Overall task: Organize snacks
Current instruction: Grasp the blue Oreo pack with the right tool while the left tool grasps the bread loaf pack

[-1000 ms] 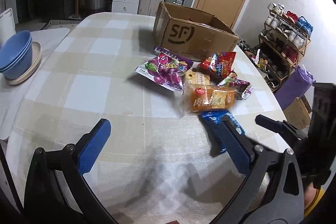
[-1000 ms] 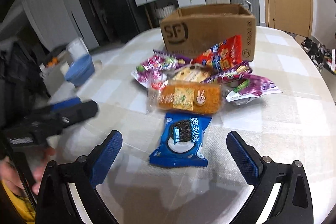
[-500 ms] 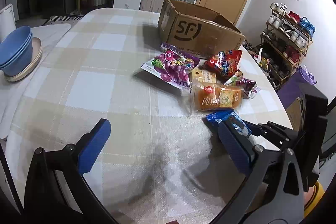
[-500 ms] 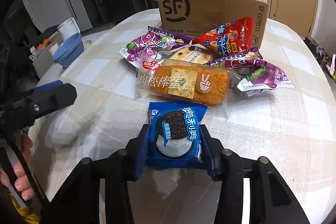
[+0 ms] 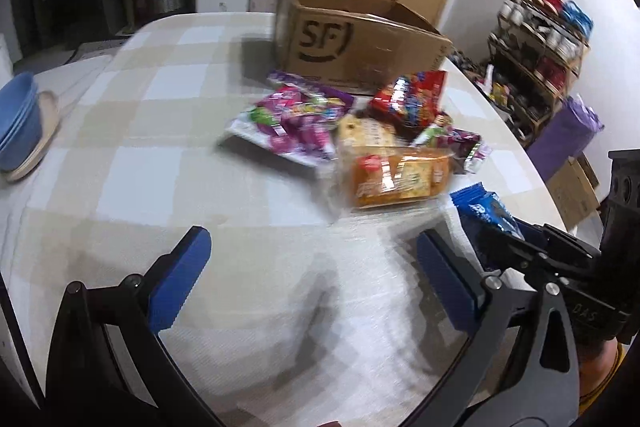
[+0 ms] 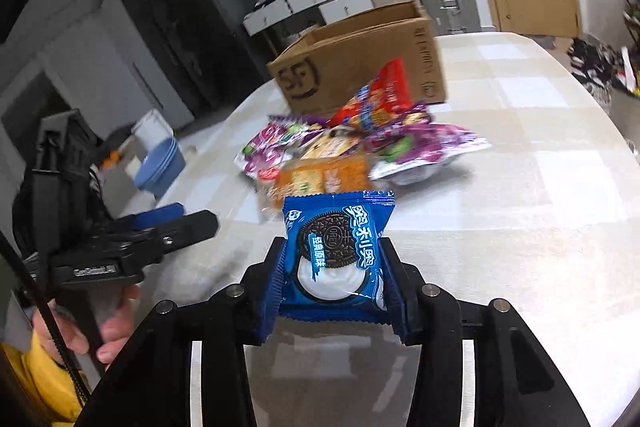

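- Right gripper fingers squeezed tight on both sides of the blue cookie pack, up off the desk.
- Left gripper fingers wide apart, nothing between, over bare desk.
- Snack pile lying on the desk just in front of the box.
- Blue bowls far off at the left edge.
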Tool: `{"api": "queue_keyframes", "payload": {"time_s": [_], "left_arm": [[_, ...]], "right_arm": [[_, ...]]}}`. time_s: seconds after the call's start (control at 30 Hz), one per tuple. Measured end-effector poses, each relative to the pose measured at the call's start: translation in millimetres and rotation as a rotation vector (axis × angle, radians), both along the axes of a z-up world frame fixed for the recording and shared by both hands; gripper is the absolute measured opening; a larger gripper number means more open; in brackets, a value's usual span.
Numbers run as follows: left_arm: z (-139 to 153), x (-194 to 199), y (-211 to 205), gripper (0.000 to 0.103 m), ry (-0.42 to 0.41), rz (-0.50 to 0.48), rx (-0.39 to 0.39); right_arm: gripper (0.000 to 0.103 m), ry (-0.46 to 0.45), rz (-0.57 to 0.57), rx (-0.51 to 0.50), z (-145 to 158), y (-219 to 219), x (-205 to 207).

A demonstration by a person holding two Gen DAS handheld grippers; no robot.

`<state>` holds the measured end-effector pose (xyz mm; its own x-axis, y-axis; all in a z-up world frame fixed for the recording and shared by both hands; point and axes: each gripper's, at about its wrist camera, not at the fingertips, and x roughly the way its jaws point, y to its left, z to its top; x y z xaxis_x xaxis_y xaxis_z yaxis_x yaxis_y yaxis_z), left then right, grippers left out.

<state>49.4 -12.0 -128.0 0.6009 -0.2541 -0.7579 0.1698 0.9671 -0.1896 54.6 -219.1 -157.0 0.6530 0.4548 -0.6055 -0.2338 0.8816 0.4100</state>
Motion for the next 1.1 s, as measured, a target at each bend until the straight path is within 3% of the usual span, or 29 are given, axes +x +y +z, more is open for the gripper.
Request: {"api": "queue_keyframes", "payload": {"time_s": [0.17,0.33,0.4,0.5,0.6,0.73,0.8,0.83,0.87,0.97,1.1], "left_arm": [[2,23,-31,0.102,-0.003,-0.045,0.003],[2,50,-72,0.102,-0.044,-0.173,0.154],[-1,60,-84,0.102,-0.023,-0.239,0.184],[-10,68,-106,0.102,-0.008,-0.333,0.306],[-18,72,-120,0.097,-0.009,-0.401,0.403],[-26,74,-130,0.083,-0.009,-0.449,0.485],[-26,76,-132,0.076,-0.004,-0.453,0.489],[-24,77,-132,0.068,-0.003,-0.455,0.479],[-23,76,-131,0.053,0.007,-0.467,0.455],[-20,72,-131,0.041,0.041,-0.481,0.421],[-15,65,-127,0.036,0.056,-0.495,0.372]], "right_arm": [[0.045,0.003,-0.031,0.042,-3,-25,-5],[0.045,-0.009,-0.05,0.067,-3,-44,-13],[0.045,-0.029,-0.037,0.074,0,-47,-18],[0.045,-0.044,-0.037,0.082,2,-50,-23],[0.045,-0.046,-0.04,0.1,1,-53,-23],[0.045,-0.038,-0.046,0.113,-2,-56,-23],[0.045,-0.037,-0.049,0.115,-3,-57,-24],[0.045,-0.038,-0.05,0.116,-3,-57,-24],[0.045,-0.04,-0.051,0.115,-2,-56,-25],[0.045,-0.044,-0.054,0.113,0,-55,-26],[0.045,-0.051,-0.056,0.114,4,-54,-30]]}}
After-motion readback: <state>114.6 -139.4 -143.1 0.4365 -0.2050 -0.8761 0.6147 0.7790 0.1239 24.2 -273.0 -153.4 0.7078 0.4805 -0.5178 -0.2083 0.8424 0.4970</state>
